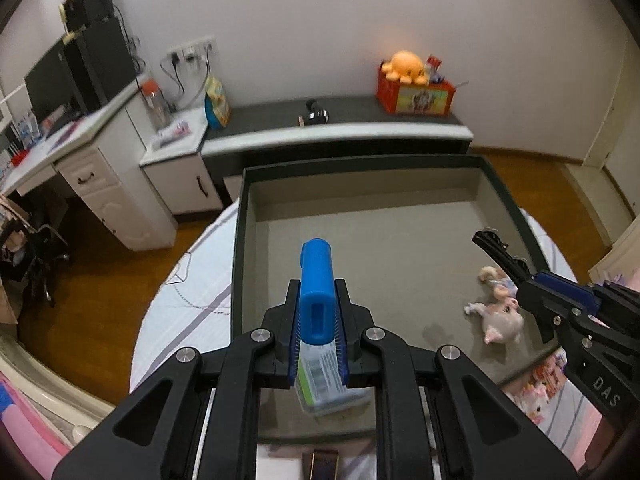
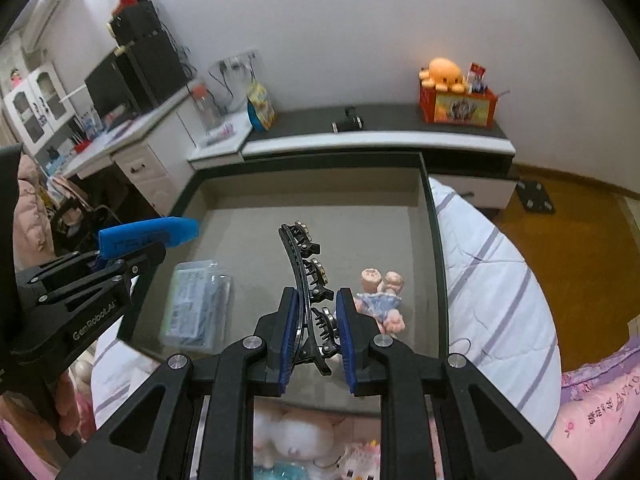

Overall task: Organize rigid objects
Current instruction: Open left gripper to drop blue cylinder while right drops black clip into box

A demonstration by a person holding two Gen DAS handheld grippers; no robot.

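Left tongs (image 1: 317,322) were clenched on a blue plastic handle (image 1: 316,280), held over the grey tray (image 1: 360,196). Right tongs (image 2: 314,338) gripped a black hair clip (image 2: 306,276) above the tray floor. A clear case (image 2: 198,308) lay at 9 o'clock of the clip, a small doll (image 2: 380,296) at 3 o'clock.

Black linkage fingers (image 1: 290,312), blue ribbed pads (image 2: 289,336), silver screws, white "GenRobot.AI" lettering
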